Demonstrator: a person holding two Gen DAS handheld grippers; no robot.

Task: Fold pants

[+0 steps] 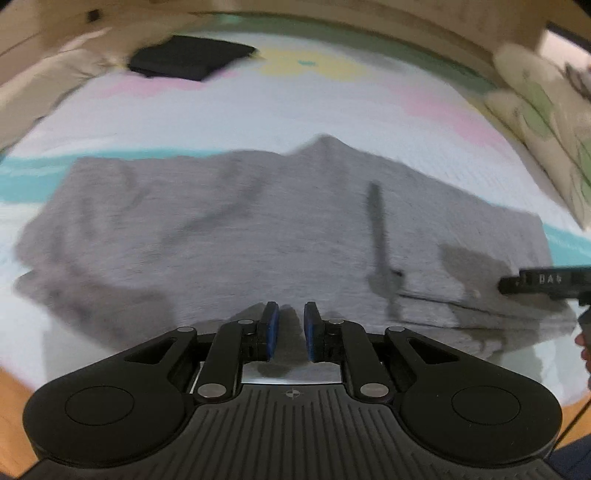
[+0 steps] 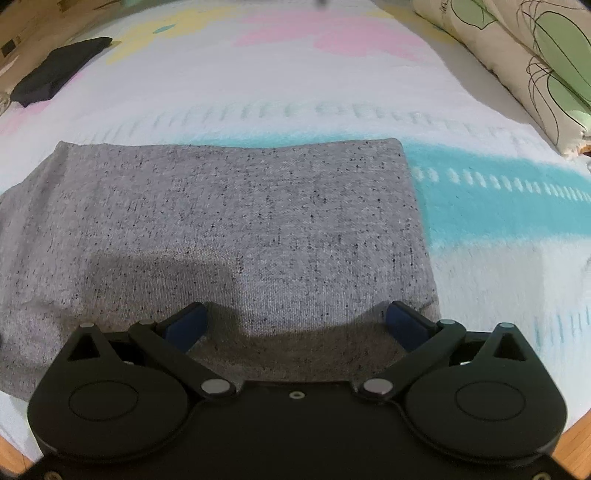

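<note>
Grey speckled pants (image 1: 236,236) lie folded flat on a pastel patterned bed cover (image 1: 258,110). My left gripper (image 1: 291,325) hovers at the near edge of the pants, its blue pads (image 1: 272,328) a narrow gap apart with a small peak of grey cloth between them. My right gripper (image 2: 295,325) is wide open over the near right corner of the pants (image 2: 240,229), its blue pads (image 2: 188,325) just above the cloth. The right gripper's tip also shows at the right edge of the left wrist view (image 1: 546,282).
A dark folded garment (image 1: 188,61) lies at the far left of the bed, also in the right wrist view (image 2: 55,70). Leaf-patterned pillows (image 2: 535,62) sit at the right. A wooden bed frame (image 1: 332,14) runs behind. Wooden floor (image 1: 14,413) shows below the bed edge.
</note>
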